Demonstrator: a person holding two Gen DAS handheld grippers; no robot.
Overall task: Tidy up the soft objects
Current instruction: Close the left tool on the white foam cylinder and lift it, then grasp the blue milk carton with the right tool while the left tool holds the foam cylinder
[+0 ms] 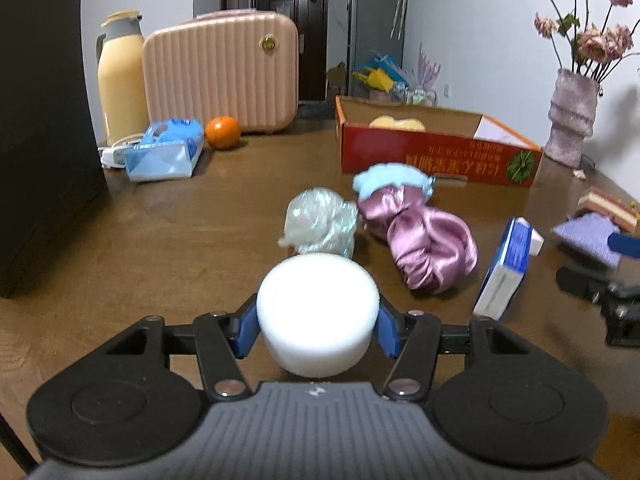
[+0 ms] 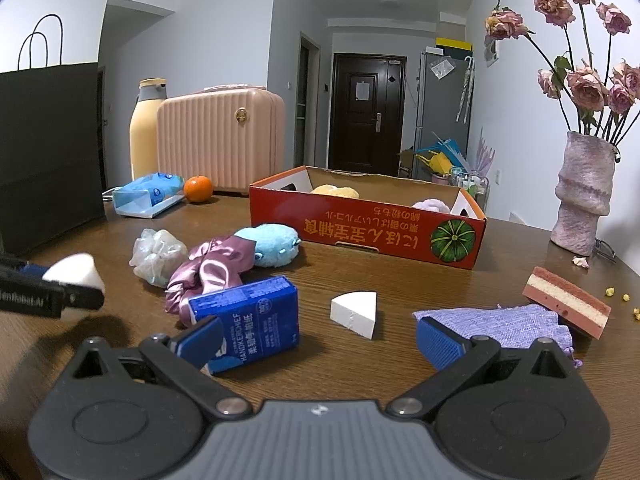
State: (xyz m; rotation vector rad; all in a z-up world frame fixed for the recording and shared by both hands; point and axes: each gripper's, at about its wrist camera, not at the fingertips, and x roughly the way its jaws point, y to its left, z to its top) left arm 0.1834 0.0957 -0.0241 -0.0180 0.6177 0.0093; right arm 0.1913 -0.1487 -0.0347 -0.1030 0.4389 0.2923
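My left gripper [image 1: 318, 322] is shut on a white round sponge [image 1: 318, 300], its blue pads pressing both sides just above the brown table. Beyond it lie a crumpled clear plastic bag [image 1: 320, 220], a pink satin cloth [image 1: 420, 240] and a blue plush [image 1: 390, 178]. The red cardboard box [image 2: 360, 232] holds a yellow soft item [image 2: 334, 191] and a lilac one [image 2: 432, 205]. My right gripper [image 2: 320, 338] stands open with nothing between its fingers. A white wedge sponge [image 2: 354, 314] lies just ahead of it, a blue handkerchief pack [image 2: 248, 320] by its left finger, a lilac pouch [image 2: 492, 320] by its right.
A layered pink cake-like sponge [image 2: 568, 306] lies right of the pouch. A vase of dried roses [image 2: 582, 192] stands at the far right. At the back left are a black paper bag [image 2: 48, 152], a yellow flask [image 2: 146, 132], a pink case [image 2: 220, 140], an orange [image 2: 198, 189] and a tissue pack [image 2: 148, 196].
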